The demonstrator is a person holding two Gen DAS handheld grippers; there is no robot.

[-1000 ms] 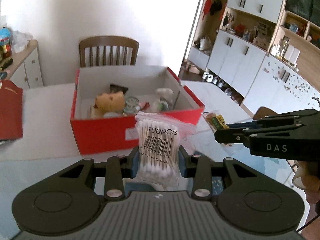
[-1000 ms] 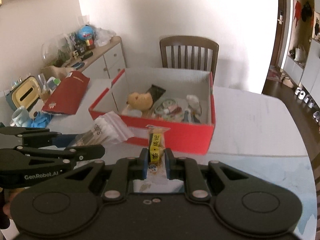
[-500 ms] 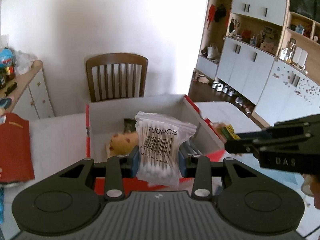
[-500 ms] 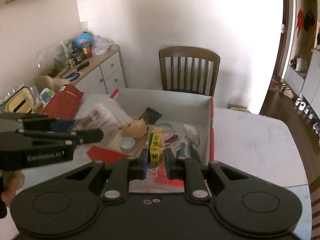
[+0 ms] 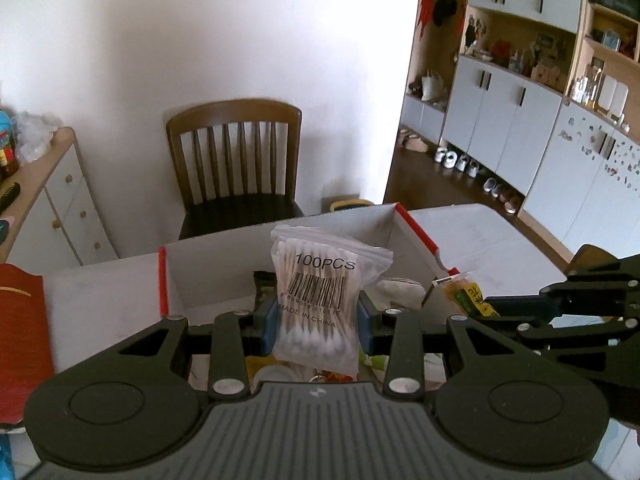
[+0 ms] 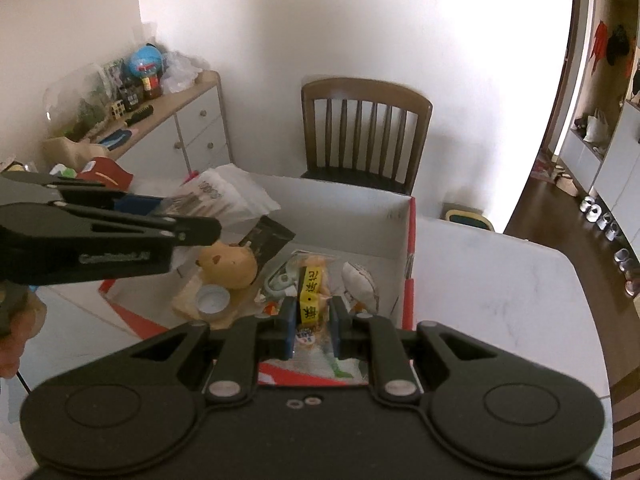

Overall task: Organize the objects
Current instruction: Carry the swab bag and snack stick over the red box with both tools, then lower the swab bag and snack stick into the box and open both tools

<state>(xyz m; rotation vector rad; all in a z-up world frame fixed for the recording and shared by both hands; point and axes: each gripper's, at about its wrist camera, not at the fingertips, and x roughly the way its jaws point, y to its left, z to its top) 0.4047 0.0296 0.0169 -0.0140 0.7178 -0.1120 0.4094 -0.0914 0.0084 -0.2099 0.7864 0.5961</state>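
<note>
My left gripper [image 5: 318, 326] is shut on a clear bag of cotton swabs [image 5: 320, 300] labelled 100PCS, held over the open red box [image 5: 162, 280]. From the right wrist view the same bag of cotton swabs [image 6: 224, 196] hangs over the red box's [image 6: 408, 284] left side. My right gripper [image 6: 314, 326] is shut on a snack packet with a yellow label [image 6: 312, 292], held above the box's inside. That snack packet [image 5: 464, 292] shows at the right in the left wrist view. Inside lie a yellow plush toy [image 6: 228, 266], a dark packet [image 6: 266, 236], a tape roll [image 6: 214, 300] and a white pouch [image 6: 360, 280].
A wooden chair [image 6: 364, 132] stands behind the white table [image 6: 488, 280]. A sideboard [image 6: 172, 128] with clutter runs along the left wall. A red lid [image 5: 20, 340] lies left of the box. Cupboards and shoes [image 5: 496, 188] fill the right side.
Both grippers have moved forward from in front of the box to over its inside, still carrying the swab bag and the snack packet. The box now fills the lower views.
</note>
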